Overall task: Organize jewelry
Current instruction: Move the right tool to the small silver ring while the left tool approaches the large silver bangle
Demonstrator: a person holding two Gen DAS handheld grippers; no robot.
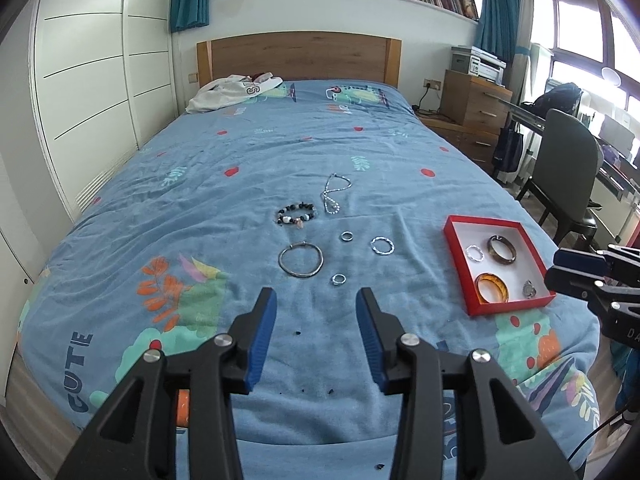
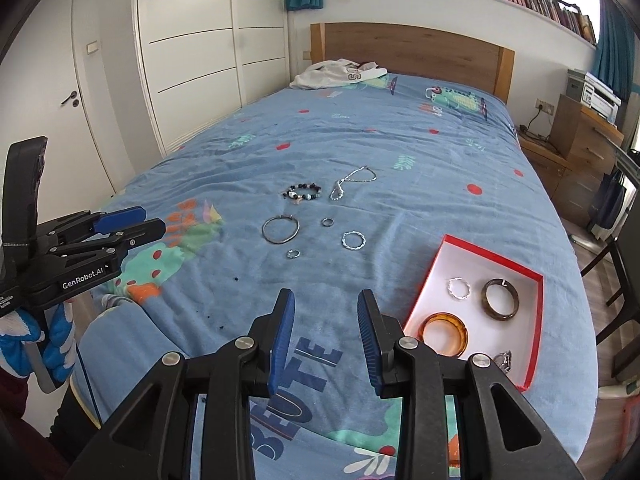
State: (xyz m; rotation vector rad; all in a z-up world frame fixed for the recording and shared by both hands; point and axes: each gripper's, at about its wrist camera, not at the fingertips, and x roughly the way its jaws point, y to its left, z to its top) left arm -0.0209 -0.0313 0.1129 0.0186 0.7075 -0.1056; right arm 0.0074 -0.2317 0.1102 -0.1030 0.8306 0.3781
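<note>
Fingers (image 1: 262,334): black arms, ribbed blue pads.
Pivots: silver round screws.
Marking: white "GenRobot.AI" lettering.
Glove (image 2: 56,344): blue-white.

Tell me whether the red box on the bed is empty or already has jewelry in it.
Partly filled. The red box holds an amber bangle, a dark bangle, a twisted silver ring and a small silver piece.

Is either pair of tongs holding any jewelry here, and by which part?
Nothing is held. The left tongs and right tongs are both open and empty above the bedspread.
</note>
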